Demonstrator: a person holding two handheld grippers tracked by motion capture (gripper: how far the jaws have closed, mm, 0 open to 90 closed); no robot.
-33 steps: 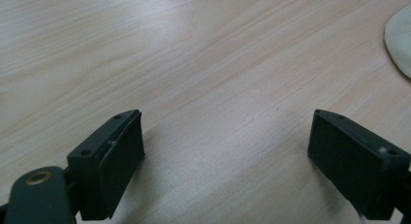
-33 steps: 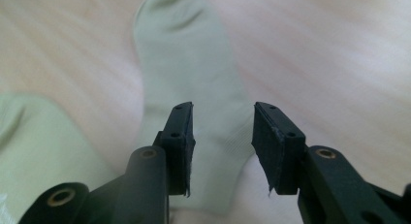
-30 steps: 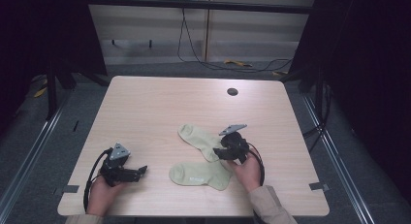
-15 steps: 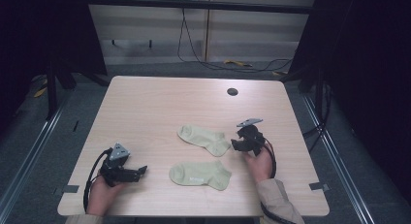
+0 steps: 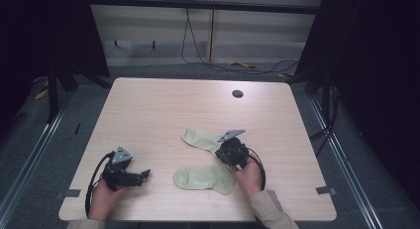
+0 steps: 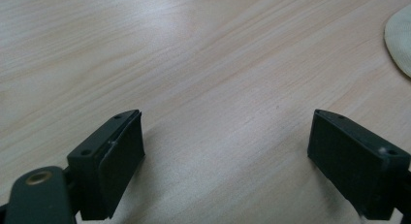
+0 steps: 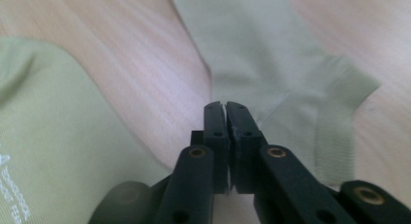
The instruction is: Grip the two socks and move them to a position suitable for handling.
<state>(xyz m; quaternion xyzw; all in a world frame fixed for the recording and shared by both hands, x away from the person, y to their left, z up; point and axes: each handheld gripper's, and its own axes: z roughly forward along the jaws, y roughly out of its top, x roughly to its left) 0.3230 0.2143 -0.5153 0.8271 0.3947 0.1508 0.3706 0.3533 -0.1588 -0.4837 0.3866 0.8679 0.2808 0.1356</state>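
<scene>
Two socks on your desk (image 5: 148,110): far sock (image 5: 198,139), near sock (image 5: 203,177). Right gripper (image 7: 225,110) jaws just pressed together over the far sock's edge; left gripper (image 6: 228,151) jaws spread.

two socks (image 5: 204,177) on table (image 5: 163,110), one behind

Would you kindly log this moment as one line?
left tongs: open, idle on table | right tongs: just closed, at far sock edge, grip unclear | near sock: flat

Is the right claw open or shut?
Shut. The right claw has just closed, jaws together, over the far sock; cannot tell if it pinches fabric.
</scene>
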